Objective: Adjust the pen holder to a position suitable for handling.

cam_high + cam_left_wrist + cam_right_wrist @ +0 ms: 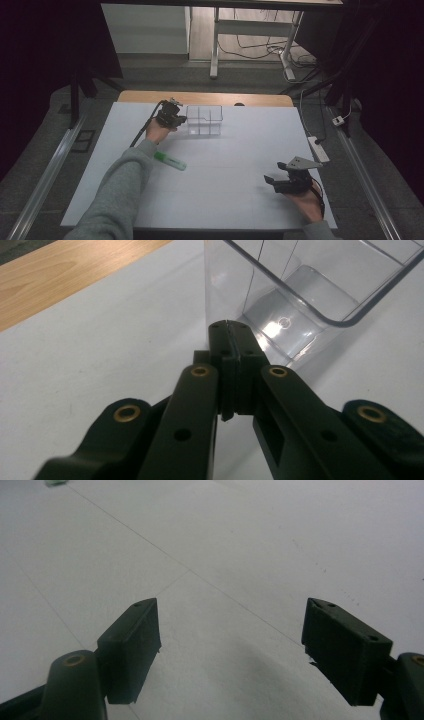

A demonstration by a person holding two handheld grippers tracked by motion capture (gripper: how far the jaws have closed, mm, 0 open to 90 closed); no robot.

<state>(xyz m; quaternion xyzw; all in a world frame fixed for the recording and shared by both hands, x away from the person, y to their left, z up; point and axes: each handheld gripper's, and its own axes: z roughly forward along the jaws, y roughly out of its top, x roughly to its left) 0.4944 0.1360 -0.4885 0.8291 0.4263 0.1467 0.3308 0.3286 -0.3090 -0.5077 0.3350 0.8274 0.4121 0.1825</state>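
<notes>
While my jaws meet: left gripper [181,120] sits pressed together at the near left wall of the clear divided box [205,120], gripping nothing that I can see, at about 11 o'clock on the white table [240,150].
Right gripper: [272,181] rests at 4 o'clock, jaws spread wide over bare tabletop, well apart from everything.
Green highlighter: [170,161] lies flat at 9 o'clock, beside my left sleeve.
Risk one: the light, empty box likely skids or tips toward 12 o'clock if I push it with closed tips.
Risk two: my left forearm, drawn back, could sweep the highlighter off its spot.
Risk three: clear walls make edges hard to judge, so a grab may miss.
</notes>
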